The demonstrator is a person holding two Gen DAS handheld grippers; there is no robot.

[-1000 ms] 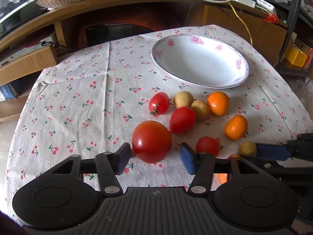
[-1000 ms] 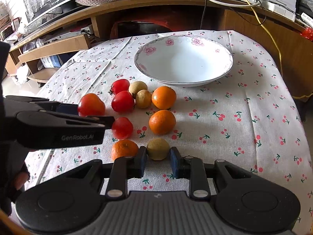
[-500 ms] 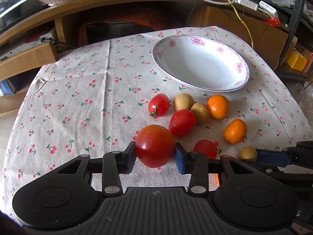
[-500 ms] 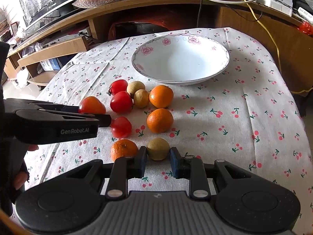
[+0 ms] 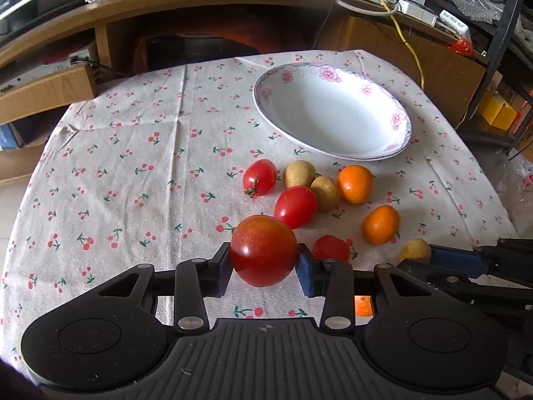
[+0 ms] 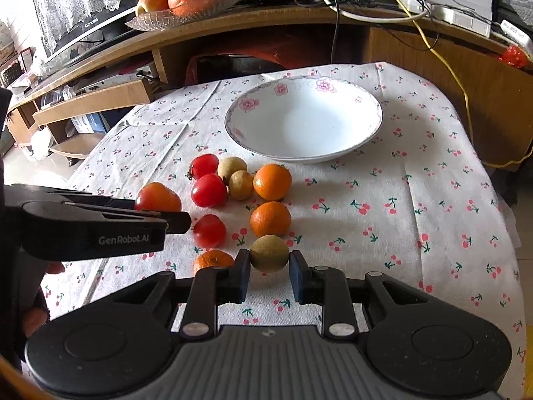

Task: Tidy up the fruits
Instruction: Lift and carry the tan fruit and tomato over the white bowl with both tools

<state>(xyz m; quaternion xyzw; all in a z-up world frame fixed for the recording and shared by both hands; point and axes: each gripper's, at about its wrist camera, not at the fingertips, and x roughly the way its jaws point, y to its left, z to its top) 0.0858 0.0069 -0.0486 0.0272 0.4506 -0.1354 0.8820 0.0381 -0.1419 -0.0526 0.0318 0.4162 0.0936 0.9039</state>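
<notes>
Both tools on fruit near the front edge of the counter, white bowl waiting at the back.

The left tool is clamped on the large tomato, its pads touching both sides. The right tool straddles a brown-green longan, jaws close on either side, though whether they press it I cannot tell. Between them and the bowl lie three smaller tomatoes, two more longans and two oranges in a loose cluster at mid-counter; a third orange sits just beside the right tool's left finger. The cherry-print cloth is bare along the whole left side and along the right edge, leaving open room there. The bowl's near rim stands just beyond the cluster.
</notes>
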